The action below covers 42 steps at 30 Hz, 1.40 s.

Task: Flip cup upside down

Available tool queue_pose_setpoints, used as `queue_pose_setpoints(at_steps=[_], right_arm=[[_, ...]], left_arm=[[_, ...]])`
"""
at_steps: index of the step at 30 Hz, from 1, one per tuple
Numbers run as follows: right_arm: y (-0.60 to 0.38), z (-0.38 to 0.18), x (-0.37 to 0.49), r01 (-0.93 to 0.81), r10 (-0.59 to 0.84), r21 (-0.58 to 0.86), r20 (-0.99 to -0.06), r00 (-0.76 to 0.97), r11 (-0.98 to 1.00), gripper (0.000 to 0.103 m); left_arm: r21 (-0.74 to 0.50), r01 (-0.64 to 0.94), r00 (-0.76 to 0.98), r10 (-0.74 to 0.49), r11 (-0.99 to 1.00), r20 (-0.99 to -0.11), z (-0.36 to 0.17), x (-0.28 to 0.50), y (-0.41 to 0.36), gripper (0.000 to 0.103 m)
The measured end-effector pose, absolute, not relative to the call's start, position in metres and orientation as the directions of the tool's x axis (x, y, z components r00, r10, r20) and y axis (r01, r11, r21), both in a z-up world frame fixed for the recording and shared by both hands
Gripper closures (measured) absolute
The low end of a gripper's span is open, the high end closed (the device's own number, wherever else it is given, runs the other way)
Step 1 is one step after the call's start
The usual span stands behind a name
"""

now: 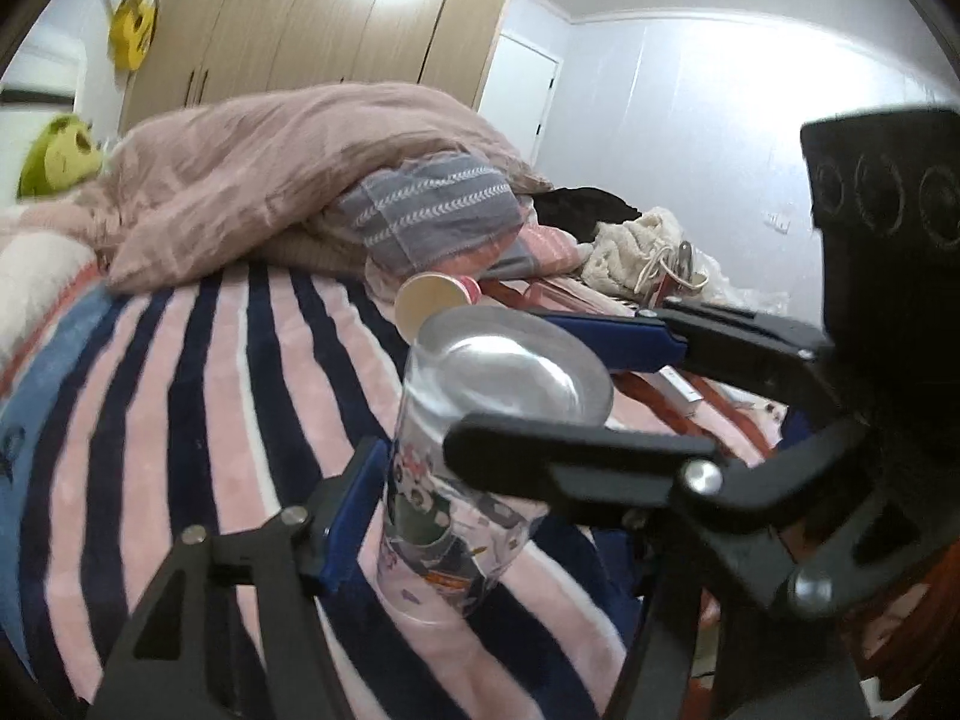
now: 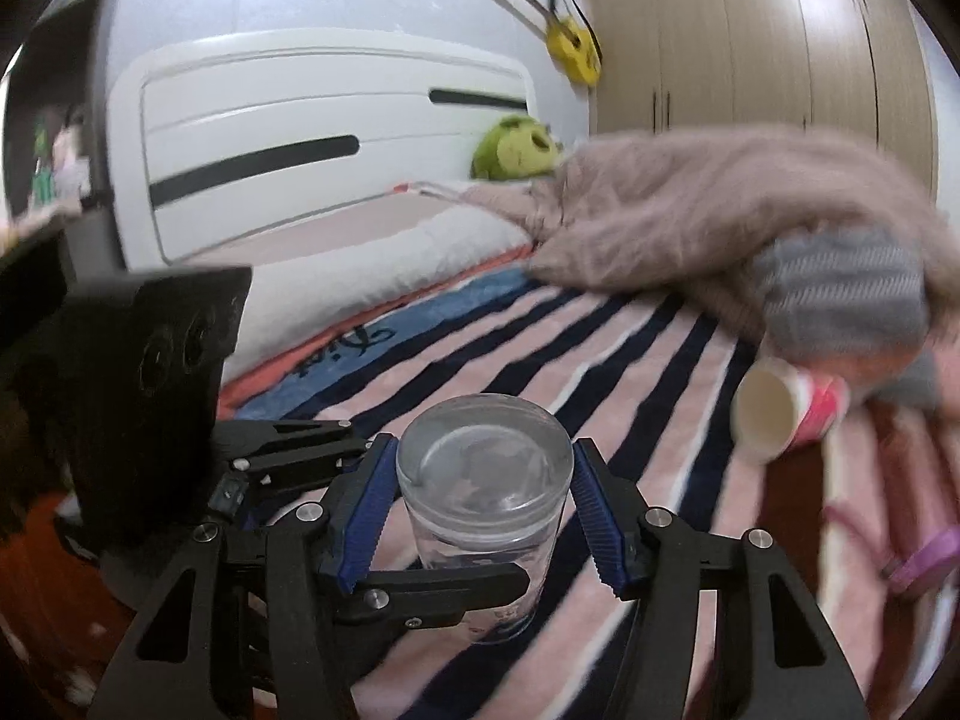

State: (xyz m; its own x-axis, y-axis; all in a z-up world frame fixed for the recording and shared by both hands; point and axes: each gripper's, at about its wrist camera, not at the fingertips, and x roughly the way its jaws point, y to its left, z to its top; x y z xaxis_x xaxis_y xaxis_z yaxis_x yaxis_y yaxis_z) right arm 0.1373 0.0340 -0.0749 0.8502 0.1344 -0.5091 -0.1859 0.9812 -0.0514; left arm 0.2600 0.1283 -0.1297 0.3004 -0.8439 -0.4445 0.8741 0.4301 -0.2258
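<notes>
A clear glass cup (image 1: 462, 480) with cartoon prints stands upside down on the striped blanket (image 1: 180, 420), thick base up; it also shows in the right wrist view (image 2: 486, 498). My right gripper (image 2: 483, 510) is open, its blue pads (image 2: 594, 516) on either side of the cup with small gaps. My left gripper (image 1: 474, 462) reaches in from the other side; one blue pad (image 1: 348, 516) lies against the cup wall. Its other finger is hidden behind the right gripper's black finger (image 1: 576, 450).
A pink and white paper cup (image 2: 786, 414) lies on its side behind the glass, also in the left wrist view (image 1: 435, 300). A heap of pink bedding (image 1: 288, 180) lies behind it. A white headboard (image 2: 330, 138) and a green plush (image 2: 516, 147) stand at the bed's end.
</notes>
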Motion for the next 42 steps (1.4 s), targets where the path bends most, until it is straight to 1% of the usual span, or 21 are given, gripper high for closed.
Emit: queue_pose_setpoints(at_steps=[3,5,8,10,11,12,13,16,20,23,24,27,28,29,31,33,35,38,42], right_arm=[[0.030,-0.081,0.140,-0.180,0.123,-0.055,-0.535,0.836,0.982,0.049],[0.026,-0.089,0.143,-0.176,0.130,-0.031,-0.551,0.824,0.984,0.049],[0.025,-0.090,0.142,-0.173,0.132,-0.025,-0.541,0.831,0.985,0.048],[0.025,-0.089,0.143,-0.170,0.130,-0.024,-0.546,0.828,0.985,0.048],[0.025,-0.089,0.143,-0.171,0.130,-0.023,-0.549,0.825,0.985,0.048],[0.025,-0.089,0.144,-0.172,0.132,-0.021,-0.553,0.822,0.985,0.046],[0.025,-0.089,0.144,-0.169,0.131,-0.017,-0.557,0.820,0.985,0.040],[0.022,-0.089,0.148,-0.148,0.121,-0.003,-0.560,0.819,0.989,0.029],[0.017,-0.089,0.149,-0.133,0.128,0.031,-0.564,0.816,0.991,0.029],[0.017,-0.088,0.149,-0.133,0.133,0.042,-0.563,0.815,0.990,0.028],[0.017,-0.088,0.149,-0.133,0.133,0.042,-0.563,0.816,0.990,0.028],[0.017,-0.080,0.144,-0.113,0.119,0.044,-0.543,0.832,0.993,0.027],[0.018,-0.074,0.139,-0.106,0.113,0.044,-0.526,0.843,0.993,0.022],[0.018,-0.068,0.134,-0.104,0.112,0.044,-0.514,0.851,0.994,0.019],[0.018,-0.054,0.121,-0.088,0.099,0.046,-0.488,0.867,0.995,0.009],[0.015,-0.041,0.108,-0.056,0.074,0.052,-0.476,0.876,0.997,0.007],[0.014,-0.031,0.097,-0.015,0.037,0.049,-0.481,0.876,0.999,0.001],[0.013,-0.019,0.076,0.049,-0.029,0.028,-0.491,0.871,0.998,0.000],[0.015,-0.008,0.052,0.091,-0.065,0.026,-0.512,0.857,0.995,0.000]], left_arm=[[-0.234,0.872,0.277,-0.828,0.430,-0.488,-0.139,0.264,0.120,0.043],[-0.239,0.871,0.278,-0.831,0.430,-0.483,-0.143,0.265,0.121,0.042],[-0.245,0.868,0.273,-0.827,0.432,-0.492,-0.142,0.265,0.120,0.042],[-0.255,0.862,0.265,-0.818,0.438,-0.511,-0.143,0.267,0.120,0.034],[-0.253,0.860,0.268,-0.815,0.442,-0.513,-0.143,0.267,0.120,0.028],[-0.252,0.859,0.271,-0.814,0.445,-0.514,-0.142,0.267,0.121,0.024],[-0.254,0.859,0.270,-0.814,0.445,-0.514,-0.142,0.267,0.122,0.023],[-0.267,0.852,0.262,-0.808,0.450,-0.527,-0.143,0.269,0.123,0.021],[-0.267,0.846,0.259,-0.794,0.461,-0.549,-0.146,0.269,0.123,0.019],[-0.267,0.847,0.257,-0.792,0.461,-0.553,-0.146,0.267,0.125,0.012],[-0.264,0.846,0.258,-0.790,0.463,-0.557,-0.145,0.266,0.125,0.012],[-0.238,0.824,0.289,-0.741,0.515,-0.606,-0.142,0.265,0.126,0.012],[-0.233,0.816,0.298,-0.730,0.529,-0.614,-0.138,0.263,0.129,0.012],[-0.232,0.812,0.305,-0.730,0.535,-0.612,-0.135,0.261,0.133,0.012],[-0.219,0.803,0.335,-0.724,0.554,-0.603,-0.122,0.253,0.144,0.012],[-0.195,0.791,0.371,-0.708,0.580,-0.601,-0.105,0.243,0.156,0.011],[-0.168,0.769,0.419,-0.686,0.616,-0.595,-0.088,0.231,0.168,0.008],[-0.137,0.722,0.491,-0.643,0.678,-0.588,-0.062,0.214,0.185,0.001],[-0.142,0.677,0.531,-0.613,0.722,-0.585,-0.033,0.191,0.203,0.001]])
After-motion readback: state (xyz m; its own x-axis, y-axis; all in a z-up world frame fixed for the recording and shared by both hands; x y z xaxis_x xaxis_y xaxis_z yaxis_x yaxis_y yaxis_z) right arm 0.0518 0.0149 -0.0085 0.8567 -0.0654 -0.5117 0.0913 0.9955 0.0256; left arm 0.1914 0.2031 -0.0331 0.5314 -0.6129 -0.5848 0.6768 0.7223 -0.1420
